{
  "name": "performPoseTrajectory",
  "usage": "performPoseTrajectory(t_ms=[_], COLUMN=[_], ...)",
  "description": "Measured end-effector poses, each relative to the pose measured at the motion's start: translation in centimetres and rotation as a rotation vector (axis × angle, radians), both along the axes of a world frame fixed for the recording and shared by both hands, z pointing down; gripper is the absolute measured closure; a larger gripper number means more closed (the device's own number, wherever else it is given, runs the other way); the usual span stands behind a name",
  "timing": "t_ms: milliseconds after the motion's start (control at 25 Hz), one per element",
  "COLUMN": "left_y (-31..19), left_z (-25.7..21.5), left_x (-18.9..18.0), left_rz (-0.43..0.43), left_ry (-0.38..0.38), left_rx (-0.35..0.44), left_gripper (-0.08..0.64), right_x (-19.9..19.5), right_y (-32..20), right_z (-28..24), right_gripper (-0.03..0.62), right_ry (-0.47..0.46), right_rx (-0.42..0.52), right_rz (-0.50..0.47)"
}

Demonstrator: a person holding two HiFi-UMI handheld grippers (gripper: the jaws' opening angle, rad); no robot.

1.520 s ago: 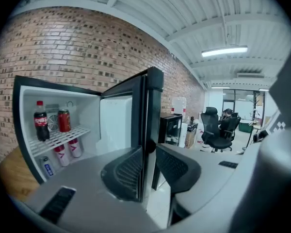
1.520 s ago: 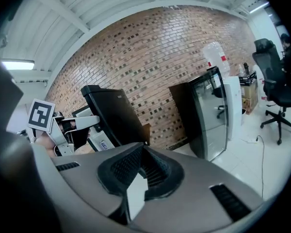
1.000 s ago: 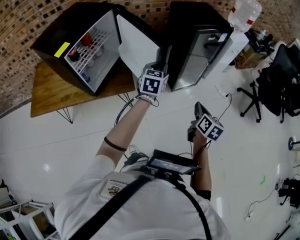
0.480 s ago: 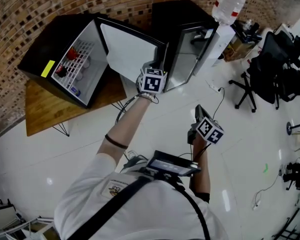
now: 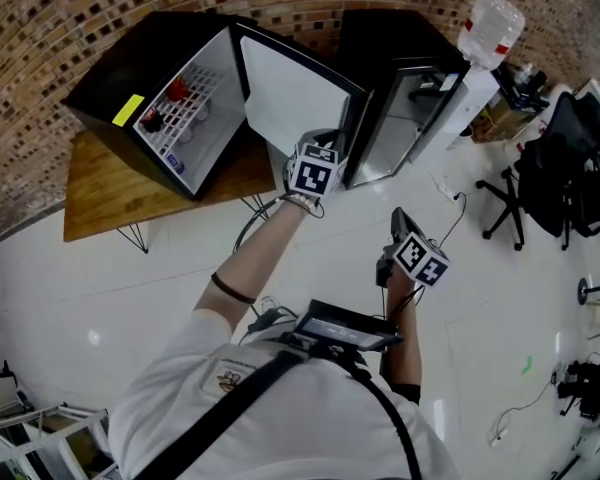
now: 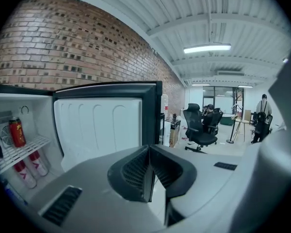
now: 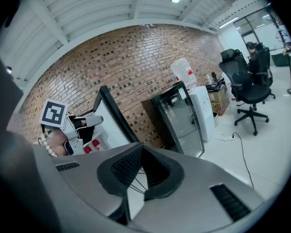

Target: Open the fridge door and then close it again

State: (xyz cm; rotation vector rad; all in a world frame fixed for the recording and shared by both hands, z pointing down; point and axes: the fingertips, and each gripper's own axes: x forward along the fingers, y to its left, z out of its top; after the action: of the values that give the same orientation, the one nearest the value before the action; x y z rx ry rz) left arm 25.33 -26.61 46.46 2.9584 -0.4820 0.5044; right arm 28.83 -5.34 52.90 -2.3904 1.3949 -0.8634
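Brick wall (image 5: pixel 70 18) is running behind the fridge (image 5: pixel 150 78), with white floor (image 5: pixel 130 298) spreading out in front of it. The fridge is a black box sitting on a wooden table (image 5: pixel 110 193), and its cavity is facing the person.

The fridge door (image 5: pixel 295 93) is standing wide open. It's swinging off the fridge's right side, with the white inner liner facing the cavity and the black edge pointing toward the person.

A glass-front cabinet (image 5: pixel 400 108) is standing just right of the fridge. A water dispenser (image 5: pixel 470 83) with an upturned bottle is sitting beyond that, and an office chair (image 5: pixel 565 158) is parked well off to the fridge's right.

Left gripper (image 5: pixel 325 138) is sitting at the free edge of the fridge door. In its own view the jaws are closing right together (image 6: pixel 150 171). The door's black edge is running straight down into the line where the pads meet. I can't tell whether a lip is pinched there or the pads are only meeting each other.

Right gripper (image 5: pixel 398 213) is hanging in front of the fridge, well clear of the door. Its jaws are pressing together on nothing (image 7: pixel 139 171).

Inside the fridge, a red can (image 6: pixel 17 131) is standing on a wire shelf (image 6: pixel 19 149). A yellow sticker (image 5: pixel 126 110) is showing on the fridge's top front edge.
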Motion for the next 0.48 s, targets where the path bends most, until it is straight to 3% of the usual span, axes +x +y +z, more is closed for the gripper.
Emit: performPoseTrajectory(t_ms=[200, 480], left_y=[-0.1, -1.2], left_z=[0.3, 2.1], left_x=[-6.4, -18.2], left_rz=[-0.078, -0.323], left_ry=[0.029, 0.046], left_rx=[-0.016, -0.066], left_gripper=[0.558, 0.559], right_x=[-3.0, -7.9], right_y=[-3.4, -7.7], right_z=[-0.2, -0.9], right_gripper=[0.588, 0.588], right_ry=[0.011, 0.050], right_rx=[0.001, 0.001], right_rz=[-0.127, -0.340])
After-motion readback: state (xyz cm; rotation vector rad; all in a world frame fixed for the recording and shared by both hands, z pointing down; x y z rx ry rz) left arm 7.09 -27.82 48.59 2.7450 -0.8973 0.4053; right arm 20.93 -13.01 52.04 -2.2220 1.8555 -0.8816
